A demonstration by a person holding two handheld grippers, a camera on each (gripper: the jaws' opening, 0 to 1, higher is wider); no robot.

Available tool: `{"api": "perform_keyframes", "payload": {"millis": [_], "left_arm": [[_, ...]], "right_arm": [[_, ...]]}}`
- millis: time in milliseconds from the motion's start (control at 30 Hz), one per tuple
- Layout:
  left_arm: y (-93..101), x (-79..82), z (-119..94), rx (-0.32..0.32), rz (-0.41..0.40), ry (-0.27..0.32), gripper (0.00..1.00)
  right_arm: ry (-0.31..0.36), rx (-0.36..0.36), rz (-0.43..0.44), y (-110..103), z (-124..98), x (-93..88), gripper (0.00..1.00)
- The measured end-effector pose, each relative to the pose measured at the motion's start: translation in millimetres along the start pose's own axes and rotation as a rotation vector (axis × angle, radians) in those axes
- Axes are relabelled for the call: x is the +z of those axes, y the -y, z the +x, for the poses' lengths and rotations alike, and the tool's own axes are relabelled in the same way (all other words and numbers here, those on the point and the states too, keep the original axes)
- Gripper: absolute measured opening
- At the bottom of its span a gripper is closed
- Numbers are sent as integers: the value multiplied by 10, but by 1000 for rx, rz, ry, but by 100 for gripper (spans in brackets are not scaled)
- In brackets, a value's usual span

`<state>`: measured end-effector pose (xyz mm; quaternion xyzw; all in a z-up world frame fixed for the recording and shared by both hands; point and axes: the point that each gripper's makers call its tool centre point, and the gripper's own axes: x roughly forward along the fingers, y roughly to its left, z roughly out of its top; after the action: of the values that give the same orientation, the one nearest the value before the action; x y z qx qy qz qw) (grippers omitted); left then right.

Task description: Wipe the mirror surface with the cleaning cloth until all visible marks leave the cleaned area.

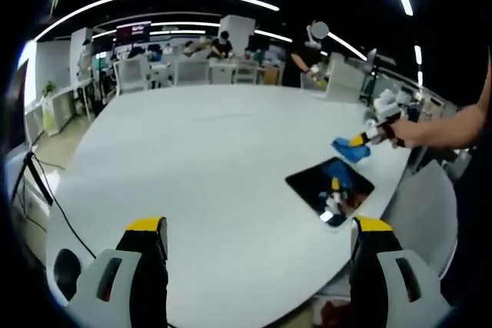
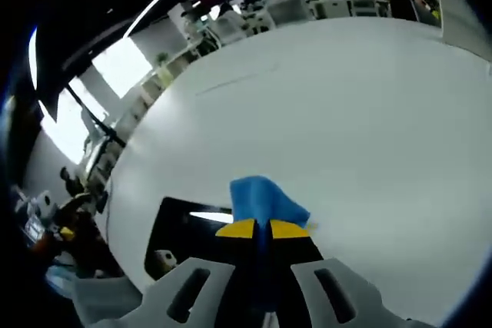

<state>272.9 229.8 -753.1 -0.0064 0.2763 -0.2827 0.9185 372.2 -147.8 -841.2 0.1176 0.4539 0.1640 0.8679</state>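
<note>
White tabletop [image 1: 207, 182], large, rounded edge. Mirror [image 1: 330, 187] flat near tabletop's 4 o'clock edge in left gripper view, dark, reflecting blue and clutter. Right claw [image 1: 364, 139] entering from 3 o'clock there, clenched on blue cleaning cloth [image 1: 352, 150], cloth at mirror's far edge, touching tabletop or just above, cannot tell which. Person's hand [image 1: 407, 133] behind it. In right gripper view, right claw [image 2: 261, 230] jaws pressed together on cleaning cloth [image 2: 261, 199], cloth bunched and sticking forward toward 12 o'clock, mirror [image 2: 188, 228] at 9 o'clock of jaws, ceiling light streak reflected on it. Left claw [image 1: 257, 228] released, jaws wide apart, grasping nothing, hovering above tabletop, mirror near its 2 o'clock. Marks on mirror too small to tell. Likely step: bringing cloth onto glass, wiping not yet under way. Risks: mirror unpinned, so wipe pressure could slide it toward nearby tabletop edge or off; bunched cloth gives small contact patch, streaks left; thin grip on cloth could slip under drag; yellow jaw tips could scrape glass if cloth folds under; reflections could pass for marks and confuse stopping.
</note>
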Motion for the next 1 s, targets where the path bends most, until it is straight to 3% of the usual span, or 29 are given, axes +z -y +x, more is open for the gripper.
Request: {"api": "perform_keyframes", "payload": {"millis": [100, 167, 200, 233, 433, 600, 700, 767, 833, 1000], "left_arm": [[-30, -18, -43, 4, -1, -2, 100], [-49, -28, -77, 9, -4, -3, 100], [-63, -39, -93, 11, -5, -3, 100], [-70, -44, -102, 13, -6, -3, 100], [-91, -78, -129, 17, -10, -1, 100], [-94, -85, -142, 13, -14, 5, 100], [-104, -103, -154, 11, -18, 3, 100], [-126, -113, -163, 11, -19, 2, 100], [-139, -106, -174, 14, -22, 6, 100], [-168, -97, -183, 17, -22, 6, 100]], "right_arm": [[-4, -20, -29, 0, 131, -88, 0], [-46, -69, -78, 74, 209, -222, 0], [25, -51, -120, 37, 211, -121, 0], [-8, -67, -74, 34, 170, -173, 0], [-41, -87, -80, 6, 180, -167, 0], [-42, -60, -112, -269, 290, -194, 0], [-61, 12, -190, -536, 403, -210, 0], [-46, -39, -264, -611, 471, -163, 0], [-65, 0, -216, -789, 525, -190, 1], [-82, 7, -229, -1003, 638, -187, 0]]}}
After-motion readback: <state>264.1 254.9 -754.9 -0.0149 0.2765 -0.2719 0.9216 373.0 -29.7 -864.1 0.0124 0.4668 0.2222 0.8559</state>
